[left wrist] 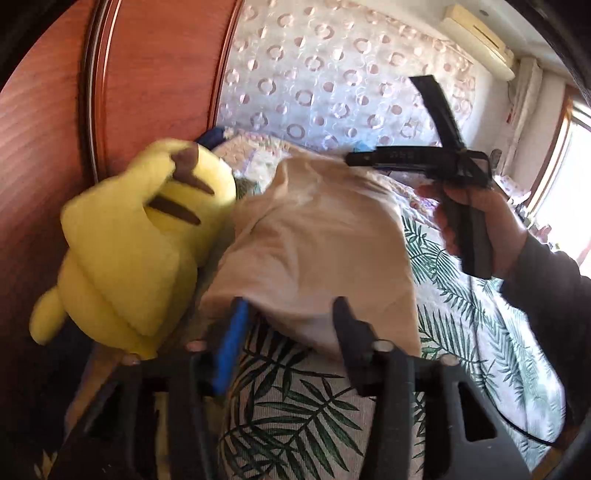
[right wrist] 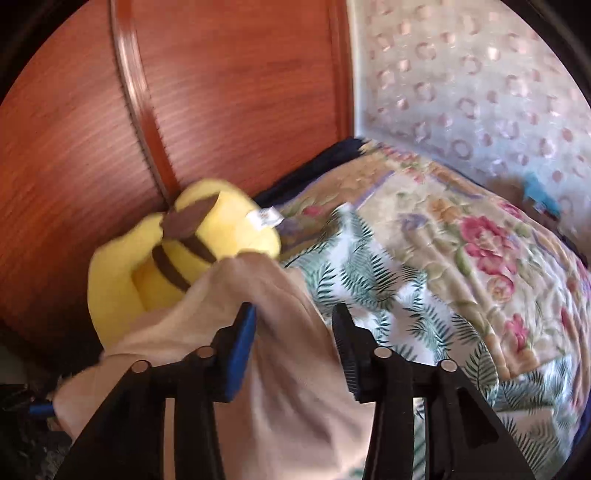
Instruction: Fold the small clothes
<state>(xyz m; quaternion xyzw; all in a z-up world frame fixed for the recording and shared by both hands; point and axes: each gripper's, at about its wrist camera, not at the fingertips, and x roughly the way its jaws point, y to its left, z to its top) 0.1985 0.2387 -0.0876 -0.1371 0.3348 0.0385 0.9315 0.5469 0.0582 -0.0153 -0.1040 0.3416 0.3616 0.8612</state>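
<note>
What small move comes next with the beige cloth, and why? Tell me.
Probably shut the left gripper on the cloth's near edge: its jaws stand open at that edge, and the cloth lies crumpled against the plush, so it needs gripping before spreading.

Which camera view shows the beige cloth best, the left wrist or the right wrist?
The left wrist view: the beige cloth lies there nearly whole on the leaf-print bedcover. The right wrist view shows only a bunched part, cut by the bottom edge.

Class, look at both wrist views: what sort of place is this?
Most likely a bedroom: a bed with a leaf-print sheet, a floral quilt, a yellow plush toy and a wall air conditioner.
</note>
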